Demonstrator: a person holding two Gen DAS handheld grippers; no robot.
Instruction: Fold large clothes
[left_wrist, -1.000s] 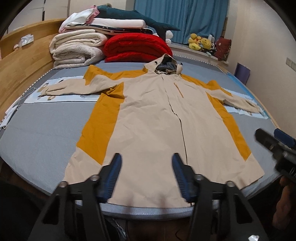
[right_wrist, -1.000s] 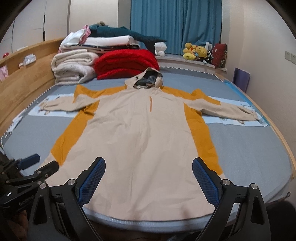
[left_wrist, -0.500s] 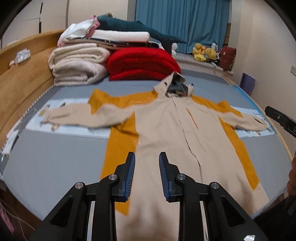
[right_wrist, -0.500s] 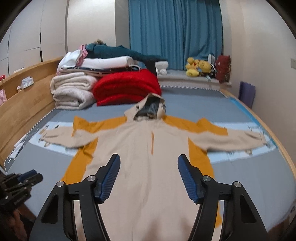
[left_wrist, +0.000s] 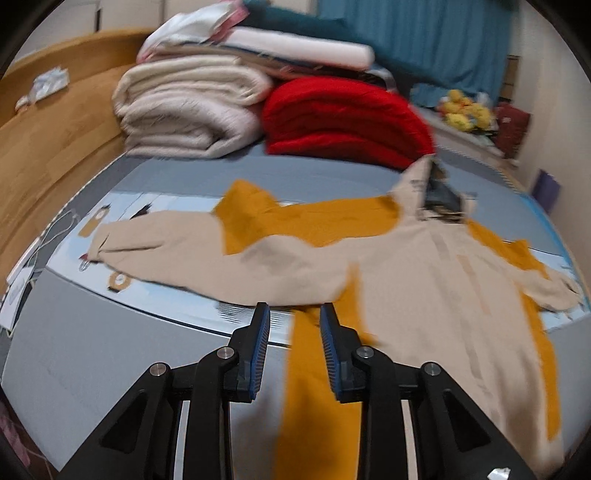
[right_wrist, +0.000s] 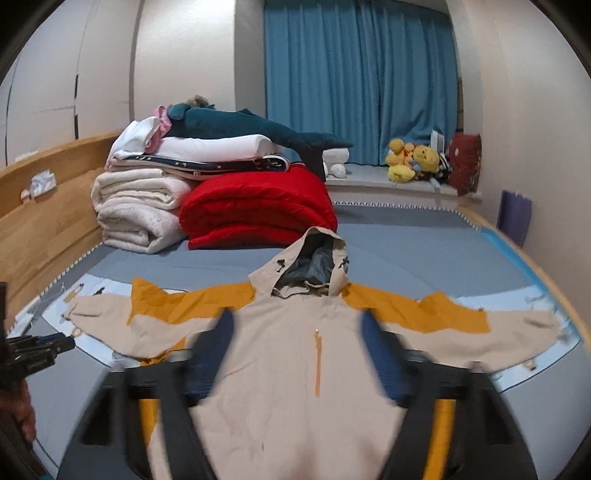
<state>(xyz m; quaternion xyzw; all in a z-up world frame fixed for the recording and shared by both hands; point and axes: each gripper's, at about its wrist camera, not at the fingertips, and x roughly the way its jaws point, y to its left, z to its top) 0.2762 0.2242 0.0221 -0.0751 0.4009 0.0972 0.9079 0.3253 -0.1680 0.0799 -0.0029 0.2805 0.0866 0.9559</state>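
Note:
A beige hooded jacket (left_wrist: 424, 295) with orange panels lies spread flat, front up, on the grey-blue bed (left_wrist: 110, 362), its sleeves stretched out to both sides. My left gripper (left_wrist: 294, 314) hovers over the jacket's left armpit and orange side strip. Its jaws stand narrowly apart and are opening, gripping nothing. In the right wrist view the jacket (right_wrist: 288, 369) fills the foreground. My right gripper (right_wrist: 295, 325), blurred, hangs above the chest below the hood (right_wrist: 310, 269). Its jaws are wide and opening, with nothing pressed between them. The left gripper (right_wrist: 37, 347) shows at the far left edge.
Folded white blankets (right_wrist: 136, 210), a red quilt (right_wrist: 255, 206) and a plush shark (right_wrist: 258, 125) are piled at the head of the bed. A wooden headboard (right_wrist: 48, 206) runs along the left. Plush toys (right_wrist: 413, 162) sit on the sill under the blue curtain (right_wrist: 362, 81).
Both grippers have moved from the hem up over the jacket. The left one has swung toward the left sleeve with narrower jaws. The right one is now over the chest.

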